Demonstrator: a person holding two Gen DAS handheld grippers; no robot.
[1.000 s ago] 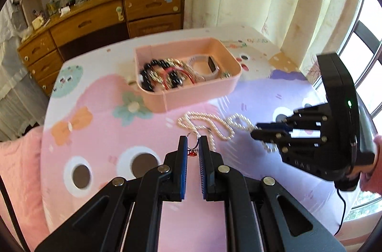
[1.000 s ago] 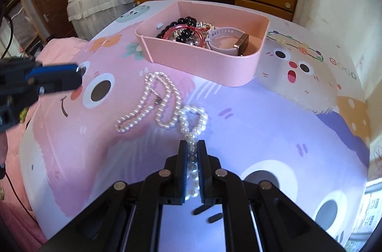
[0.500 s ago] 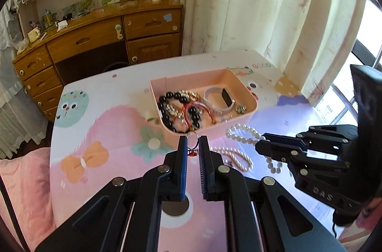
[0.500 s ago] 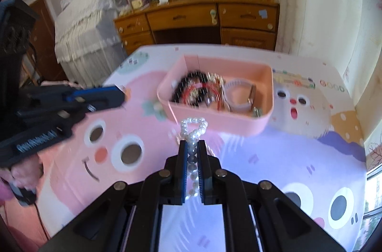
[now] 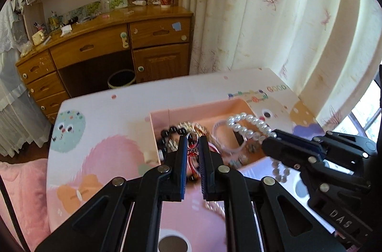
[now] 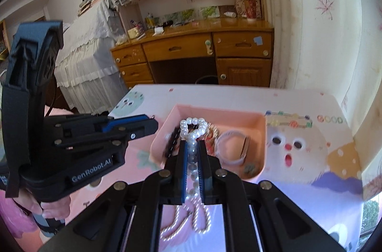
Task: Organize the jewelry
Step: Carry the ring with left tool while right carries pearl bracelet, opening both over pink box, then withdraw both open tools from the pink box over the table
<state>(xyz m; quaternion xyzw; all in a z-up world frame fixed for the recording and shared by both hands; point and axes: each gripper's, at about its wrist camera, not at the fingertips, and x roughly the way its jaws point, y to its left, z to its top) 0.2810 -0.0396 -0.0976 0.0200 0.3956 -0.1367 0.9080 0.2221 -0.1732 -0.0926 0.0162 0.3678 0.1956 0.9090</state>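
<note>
My left gripper is shut on a small silver ring with a red charm and holds it above the near edge of the pink tray. My right gripper is shut on a white pearl necklace; a loop sticks out past the fingertips over the tray, and the rest hangs below. In the left wrist view the right gripper carries the pearl loop over the tray. The tray holds black beads, a gold chain and a pale watch.
The tray sits on a table with a pink and purple cartoon cloth. A wooden desk with shelves stands behind it, and cream curtains hang at the right. A white-draped bed is at the left in the right wrist view.
Both grippers have risen and moved forward toward the tray. The pearl necklace has been lifted off the cloth and its loop now hangs over the tray. The ring stays clamped in the left gripper.
</note>
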